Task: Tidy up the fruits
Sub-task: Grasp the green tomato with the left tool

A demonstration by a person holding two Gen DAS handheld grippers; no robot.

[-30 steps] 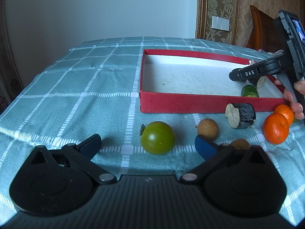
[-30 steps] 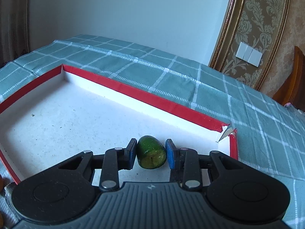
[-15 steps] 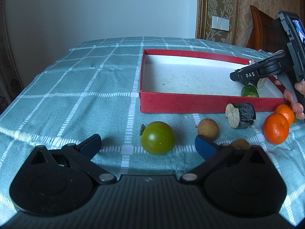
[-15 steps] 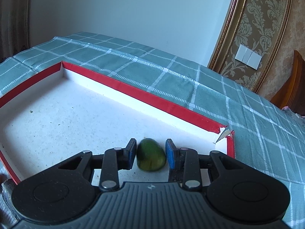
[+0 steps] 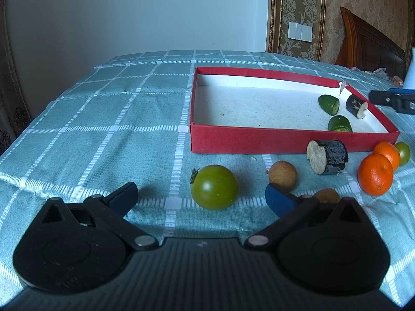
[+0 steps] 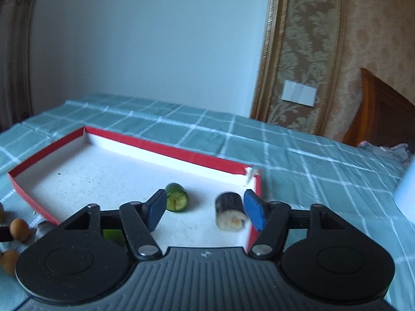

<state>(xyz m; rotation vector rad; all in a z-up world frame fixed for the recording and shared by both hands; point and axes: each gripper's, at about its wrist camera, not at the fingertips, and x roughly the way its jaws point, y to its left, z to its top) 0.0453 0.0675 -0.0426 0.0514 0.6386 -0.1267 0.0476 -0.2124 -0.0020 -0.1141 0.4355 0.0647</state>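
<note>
Left gripper (image 5: 201, 198) low over the checked tablecloth (image 5: 103, 119), fingers spread wide and holding nothing, green tomato (image 5: 214, 187) lying on the cloth just beyond and between the tips. Brown round fruit (image 5: 282, 175) near the blue pad of the far finger, a second brown one (image 5: 326, 196) partly hidden behind that finger. Dark-skinned cut chunk (image 5: 327, 156) on the cloth just in front of the red tray (image 5: 259, 143), two oranges (image 5: 375, 177) touching each other to its side, a small green fruit (image 5: 403, 153) tucked behind them. Inside the tray, at its far corner: two green cut pieces (image 5: 329, 104) near each other and a dark cut piece (image 5: 356, 105) against the side wall. Right gripper (image 6: 205, 208) above that same corner of the tray (image 6: 160, 146), fingers apart and empty, one green piece (image 6: 177, 200) beside the near finger, the dark piece (image 6: 230, 210) just inside the other, touching neither clearly; slightly blurred. Sliver of another green piece (image 6: 112, 234) visible under the gripper body.
</note>
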